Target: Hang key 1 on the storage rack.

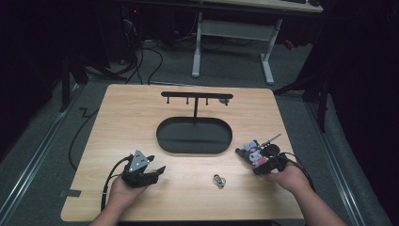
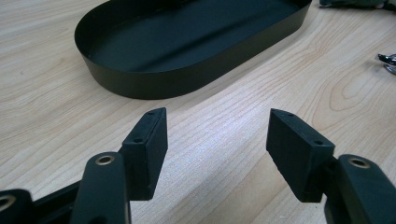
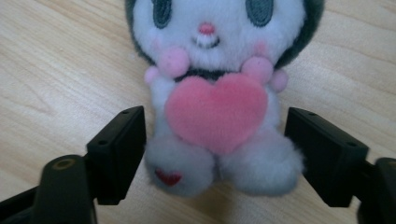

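Note:
A small plush toy (image 1: 254, 153), white and dark grey with a pink heart (image 3: 215, 112) on its chest, lies on the wooden table at the right, facing my right gripper. The right gripper (image 1: 258, 159) stands open around it (image 3: 215, 140). Its pads flank the toy's feet, close to the fur, which looks unsqueezed. A metal chain (image 1: 272, 139) sticks out behind the toy. My left gripper (image 1: 156, 163) rests at the table's front left, open with nothing between its jaws (image 2: 217, 140), pointing toward a black oval tray (image 1: 194, 150).
The tray (image 2: 187, 79) carries a thin upright post with a crossbar of hooks (image 1: 195, 96). A small metal clasp (image 1: 219, 181) lies on the table between the two hands, also at the edge of the left gripper view (image 2: 387, 63). Desk legs stand beyond the table.

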Demonstrator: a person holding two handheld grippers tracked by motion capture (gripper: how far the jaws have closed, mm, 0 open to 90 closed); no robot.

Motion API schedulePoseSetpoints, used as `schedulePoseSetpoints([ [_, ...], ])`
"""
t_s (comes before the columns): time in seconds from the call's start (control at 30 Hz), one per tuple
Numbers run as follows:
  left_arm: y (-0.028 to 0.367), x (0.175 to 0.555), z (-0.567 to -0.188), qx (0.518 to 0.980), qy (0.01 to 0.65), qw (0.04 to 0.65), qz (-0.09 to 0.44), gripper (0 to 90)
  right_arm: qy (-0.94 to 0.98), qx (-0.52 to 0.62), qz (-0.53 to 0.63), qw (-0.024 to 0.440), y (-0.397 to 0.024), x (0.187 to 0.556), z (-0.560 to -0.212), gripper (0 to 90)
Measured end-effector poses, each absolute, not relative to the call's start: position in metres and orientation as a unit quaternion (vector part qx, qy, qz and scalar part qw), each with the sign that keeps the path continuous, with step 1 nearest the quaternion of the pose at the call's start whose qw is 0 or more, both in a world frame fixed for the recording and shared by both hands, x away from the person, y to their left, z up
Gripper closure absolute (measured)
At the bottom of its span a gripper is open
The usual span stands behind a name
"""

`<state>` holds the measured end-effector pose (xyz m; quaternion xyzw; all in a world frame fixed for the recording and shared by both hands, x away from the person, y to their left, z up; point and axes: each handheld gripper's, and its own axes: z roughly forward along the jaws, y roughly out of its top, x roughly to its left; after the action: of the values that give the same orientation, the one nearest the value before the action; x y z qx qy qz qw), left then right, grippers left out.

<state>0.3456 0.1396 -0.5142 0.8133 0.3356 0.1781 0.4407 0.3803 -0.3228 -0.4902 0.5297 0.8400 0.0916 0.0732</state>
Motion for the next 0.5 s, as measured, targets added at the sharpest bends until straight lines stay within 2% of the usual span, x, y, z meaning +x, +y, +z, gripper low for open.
schedulePoseSetpoints([
  [0.23,0.142,0.343,-0.515,0.812,0.336,0.442,0.178,39.3,0.845,0.52,0.096,0.08,-0.323,0.381,-0.488,44.1],
  [0.5,0.144,0.339,-0.514,0.812,0.338,0.442,0.179,39.4,0.848,0.513,0.104,0.081,-0.32,0.379,-0.479,48.2],
])
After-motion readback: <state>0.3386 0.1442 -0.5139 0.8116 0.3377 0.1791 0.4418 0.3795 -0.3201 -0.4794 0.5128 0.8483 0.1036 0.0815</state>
